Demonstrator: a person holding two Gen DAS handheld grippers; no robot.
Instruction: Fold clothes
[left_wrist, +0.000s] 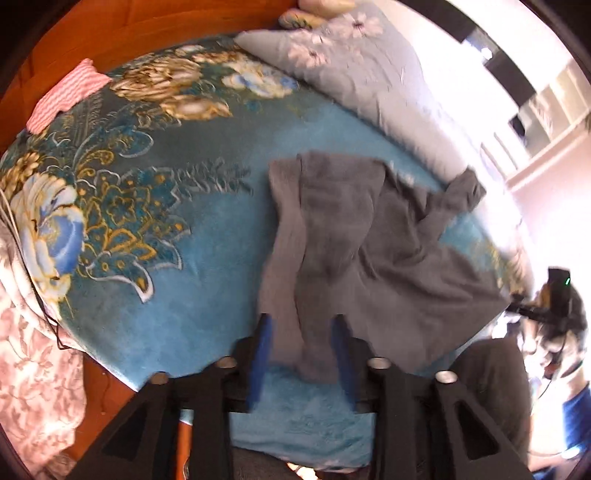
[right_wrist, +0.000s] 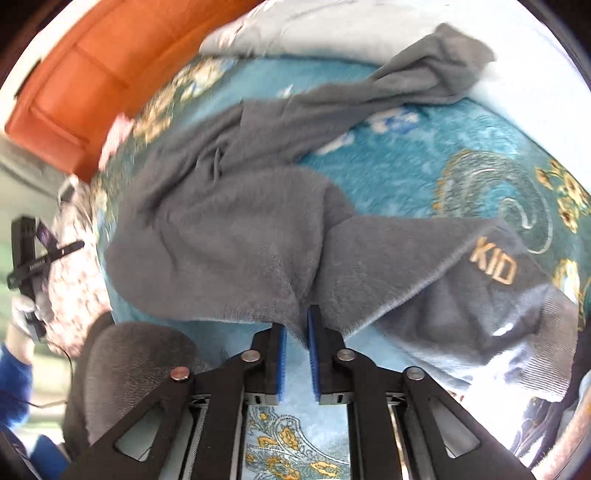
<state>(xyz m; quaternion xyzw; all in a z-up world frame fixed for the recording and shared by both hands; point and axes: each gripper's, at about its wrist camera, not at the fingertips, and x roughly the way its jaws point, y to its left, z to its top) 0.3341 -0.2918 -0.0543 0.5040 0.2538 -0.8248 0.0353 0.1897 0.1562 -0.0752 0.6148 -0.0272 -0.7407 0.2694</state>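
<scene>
Item: grey fleece garment (left_wrist: 354, 236), lying crumpled on a teal floral blanket (left_wrist: 155, 221) and filling the centre of the left wrist view. A narrow strip of it is hanging down between the blue pads of the left gripper (left_wrist: 303, 332) at lower centre; the jaws are standing wide apart, released, with cloth between them but not pinched. A sleeve is trailing toward the right of the frame, reaching the pale grey flowered pillow (left_wrist: 354, 66).

Same garment (right_wrist: 236, 229) in the right wrist view: spreading across the middle of the frame, with gold lettering "KID" (right_wrist: 493, 264) showing at right and a ribbed cuff at lower right. The right gripper (right_wrist: 297, 332) at lower centre is grasping a fold of its near hem, jaws nearly closed on the fabric.

Edges and room: open blanket is showing at left and lower centre of the left wrist view, and at right of the right wrist view. An orange wooden headboard (right_wrist: 85, 74) is bordering the upper left. A pink striped cloth (left_wrist: 66, 96) is sitting at the blanket's upper left edge. A pinkish floral quilt (left_wrist: 33, 369) is bunching at lower left.

Containers: cannot tell of any in view.
</scene>
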